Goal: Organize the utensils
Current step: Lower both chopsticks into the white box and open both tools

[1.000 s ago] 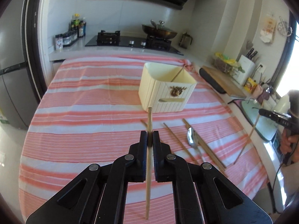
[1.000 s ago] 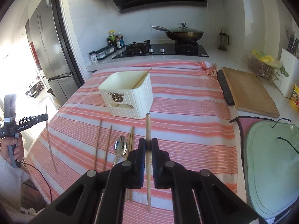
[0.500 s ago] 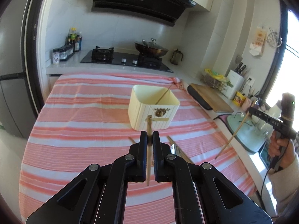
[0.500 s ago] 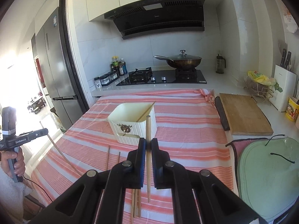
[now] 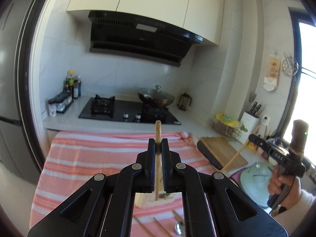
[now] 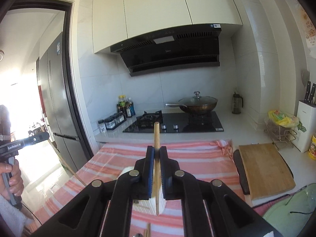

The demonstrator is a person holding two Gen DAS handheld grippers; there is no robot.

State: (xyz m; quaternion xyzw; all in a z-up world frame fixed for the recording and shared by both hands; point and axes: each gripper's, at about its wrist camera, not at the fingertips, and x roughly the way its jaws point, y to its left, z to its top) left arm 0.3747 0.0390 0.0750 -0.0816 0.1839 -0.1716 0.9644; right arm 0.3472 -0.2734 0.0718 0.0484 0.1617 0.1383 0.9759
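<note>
Fingers (image 5: pixel 152 156) of the left gripper (image 5: pixel 158 148) clenched on a chopstick (image 5: pixel 158 132), and the right gripper (image 6: pixel 157 154) clamps its own chopstick (image 6: pixel 156 134)! Both have risen since a second ago, the striped worktop (image 5: pixel 88 158) dropping low. The cream utensil box (image 6: pixel 156 205) now peeks beneath the fingers. Only the left view shows the spoon (image 5: pixel 178 228). Each chopstick runs lengthwise between the fingers, tip pointing ahead toward the stove (image 6: pixel 177 122).
</note>
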